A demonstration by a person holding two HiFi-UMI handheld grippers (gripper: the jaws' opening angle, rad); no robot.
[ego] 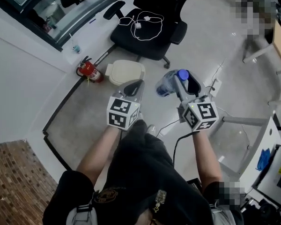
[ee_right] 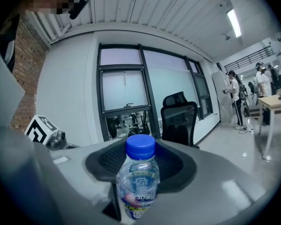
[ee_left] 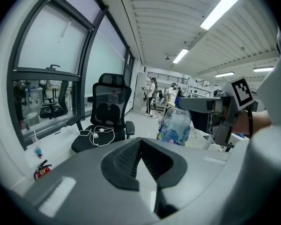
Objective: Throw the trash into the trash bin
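Observation:
A clear plastic bottle [ego: 171,82] with a blue cap is the trash. My right gripper [ego: 179,80] is shut on it, and the bottle [ee_right: 139,182] stands upright between the dark pads with its cap [ee_right: 140,146] on top. A cream trash bin [ego: 125,72] with its lid down stands on the floor just beyond both grippers. My left gripper [ego: 135,85] hovers at the bin's near edge, jaws together with nothing between them. In the left gripper view its pads [ee_left: 131,163] meet, and the held bottle [ee_left: 175,124] shows to the right.
A red fire extinguisher [ego: 90,71] lies left of the bin by the white wall. A black office chair [ego: 147,25] with a white cable on its seat stands behind the bin. Desk legs [ego: 243,122] and floor cables are on the right. People stand far down the room [ee_left: 152,95].

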